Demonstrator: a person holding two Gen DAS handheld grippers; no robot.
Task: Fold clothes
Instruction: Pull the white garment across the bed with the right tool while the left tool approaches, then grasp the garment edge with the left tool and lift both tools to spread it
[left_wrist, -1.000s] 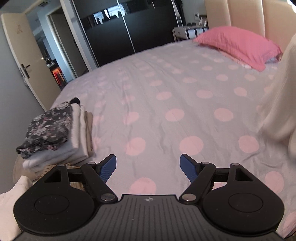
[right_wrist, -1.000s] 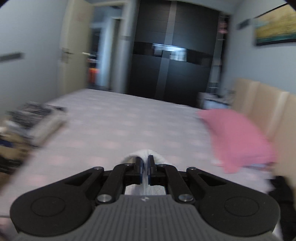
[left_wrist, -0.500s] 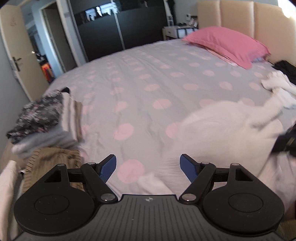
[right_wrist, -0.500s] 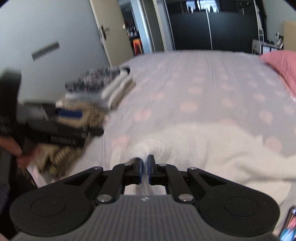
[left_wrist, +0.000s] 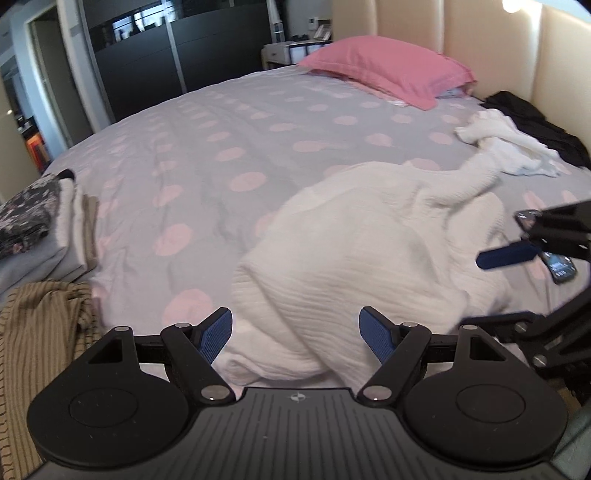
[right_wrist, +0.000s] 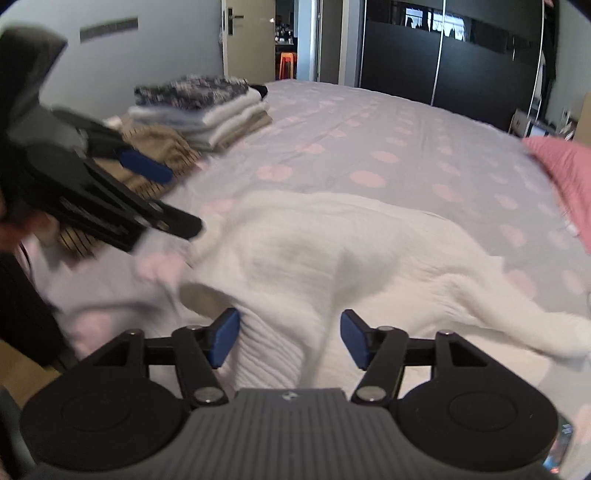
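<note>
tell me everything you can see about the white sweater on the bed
The white sweater is a soft ribbed knit, unfolded and rumpled in a loose heap on the dotted bedspread. One sleeve trails toward the headboard; the ribbed hem lies at the near edge. Both the left claw and the right claw are open, the hem between their fingers, neither gripping it.
</note>
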